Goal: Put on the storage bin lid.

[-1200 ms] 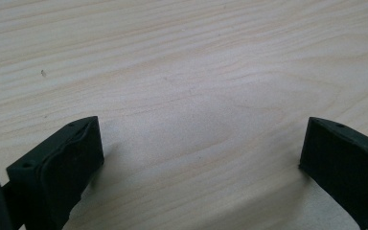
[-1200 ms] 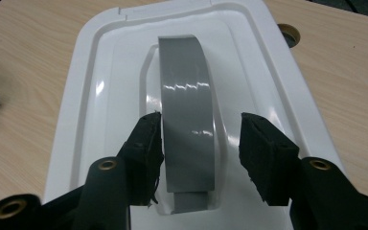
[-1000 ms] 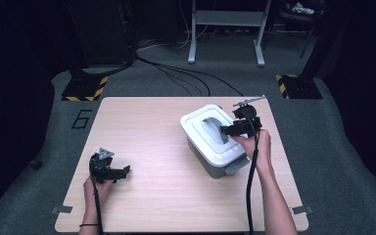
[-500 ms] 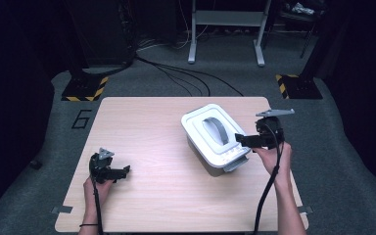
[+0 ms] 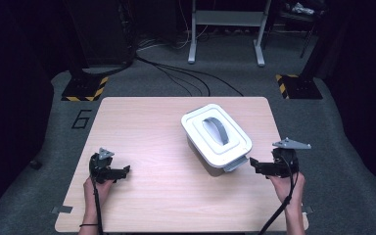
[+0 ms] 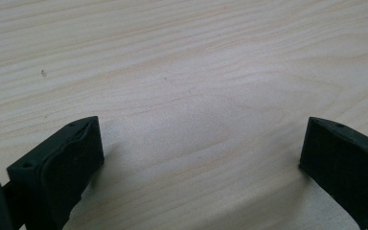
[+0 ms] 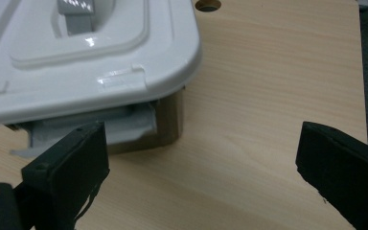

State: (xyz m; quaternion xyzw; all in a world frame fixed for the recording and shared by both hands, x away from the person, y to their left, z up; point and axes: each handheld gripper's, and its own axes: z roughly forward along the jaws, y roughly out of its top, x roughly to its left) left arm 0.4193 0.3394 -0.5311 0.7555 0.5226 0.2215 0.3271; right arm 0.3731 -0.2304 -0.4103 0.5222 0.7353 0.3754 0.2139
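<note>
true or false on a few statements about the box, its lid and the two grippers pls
1. The white lid sits on the box. True.
2. The right gripper is clamped on the grey handle. False: its jaws stand wide apart, having just been opening, with nothing between them, near the grey latch at the box's near end.
3. The left gripper holds the lid. False: its open jaws frame bare table, far from the box.
4. The grey handle lies in a recess on top of the lid. True.
5. The box stands on the floor beside the table. False: it stands on the table's right half.
</note>
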